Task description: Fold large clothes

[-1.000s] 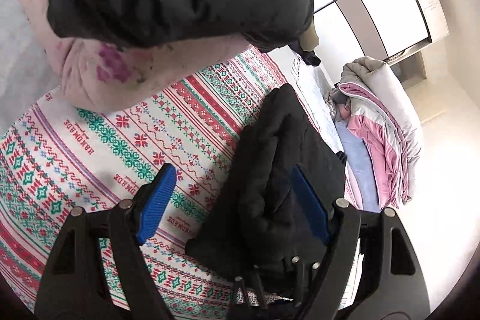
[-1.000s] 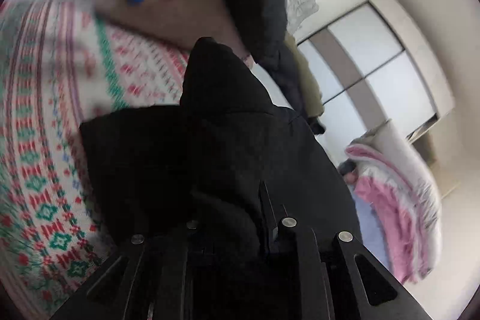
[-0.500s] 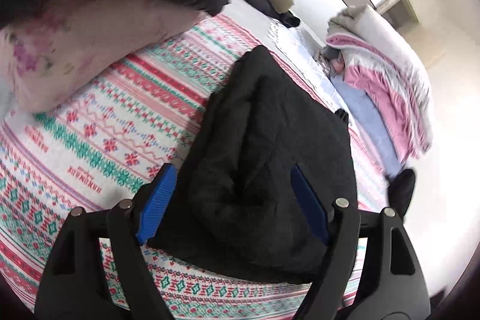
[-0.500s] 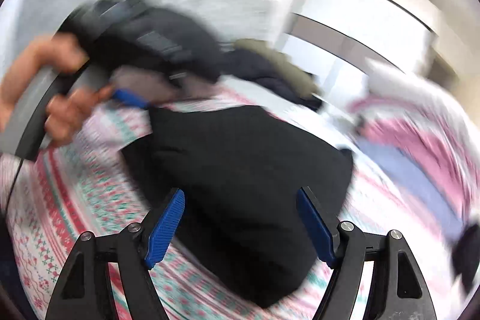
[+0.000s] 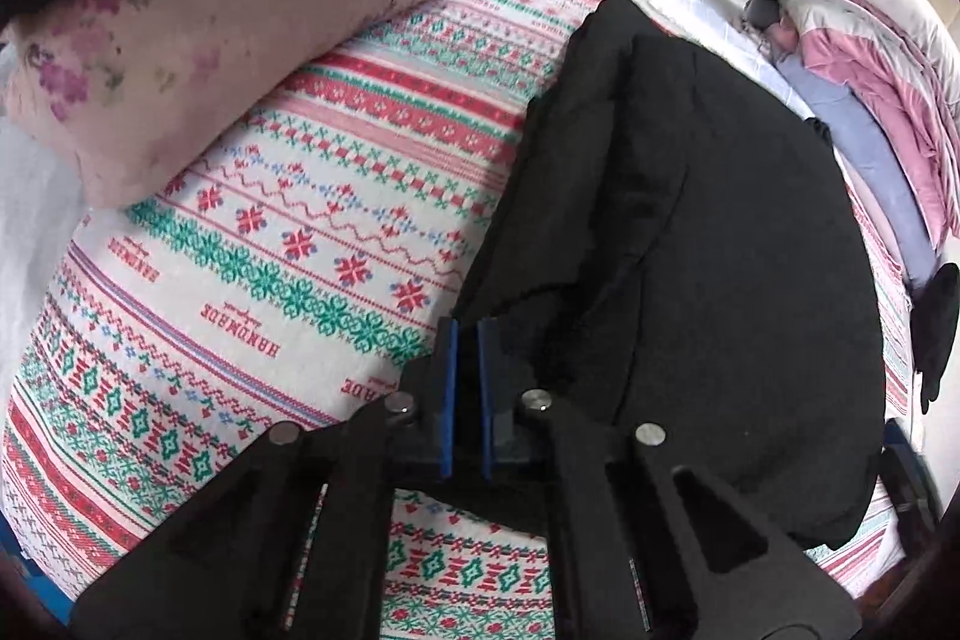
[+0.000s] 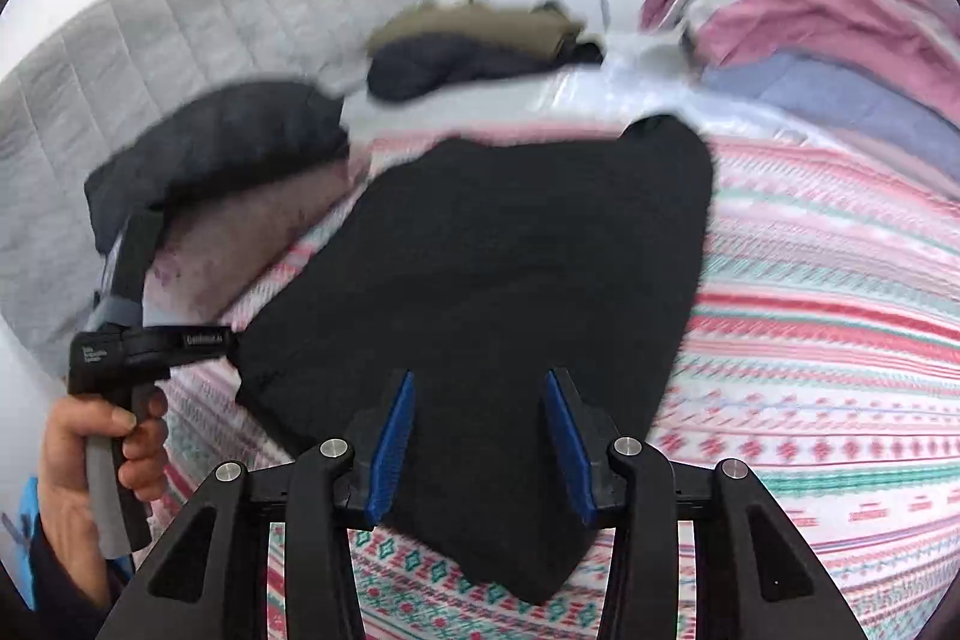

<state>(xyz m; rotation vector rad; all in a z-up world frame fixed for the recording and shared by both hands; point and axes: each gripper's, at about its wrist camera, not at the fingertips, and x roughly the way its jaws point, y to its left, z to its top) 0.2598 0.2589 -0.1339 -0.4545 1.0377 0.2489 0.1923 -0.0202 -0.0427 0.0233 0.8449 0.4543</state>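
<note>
A large black garment (image 5: 690, 244) lies spread on the patterned bedspread (image 5: 270, 250); it also fills the middle of the right wrist view (image 6: 510, 268). My left gripper (image 5: 467, 334) is shut on the garment's left edge; in the right wrist view it shows at the left (image 6: 231, 340), held by a hand. My right gripper (image 6: 477, 382) is open, its blue pads (image 6: 393, 430) apart above the garment's near edge, holding nothing.
A pink floral pillow (image 5: 210, 28) with a dark garment on it lies at the left. A pink and grey duvet (image 5: 870, 58) is piled at the far right. Dark and olive clothes (image 6: 480, 46) lie by the quilted headboard (image 6: 180, 40).
My left gripper has closed on the garment's edge. My right gripper let go of the garment, opened and pulled back. The garment now lies flatter on the bed.
</note>
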